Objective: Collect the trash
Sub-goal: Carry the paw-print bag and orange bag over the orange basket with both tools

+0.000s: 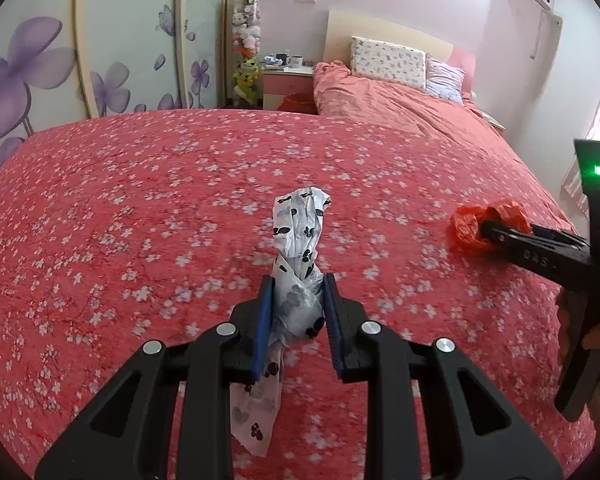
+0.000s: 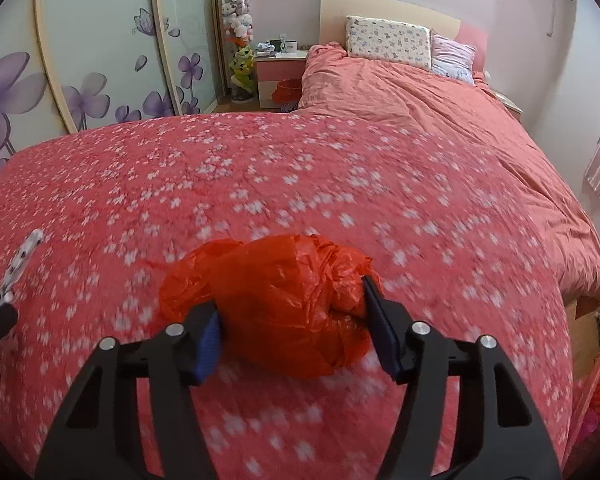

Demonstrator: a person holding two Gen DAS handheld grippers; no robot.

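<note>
Left wrist view is showing the left gripper [image 1: 296, 308] pinching a twisted white plastic bag with black prints [image 1: 298, 240] between its blue pads, the bag's top sticking up above the pink floral bedspread [image 1: 140, 200] and its tail hanging below the fingers. Right wrist view is showing the right gripper [image 2: 292, 316] straddling a crumpled orange plastic bag [image 2: 276, 300] (lying on the bedspread), both pads touching its sides, though whether they are squeezing it cannot be told.

Soft daylight from right; fisheye-bent edges; slight motion blur.
</note>
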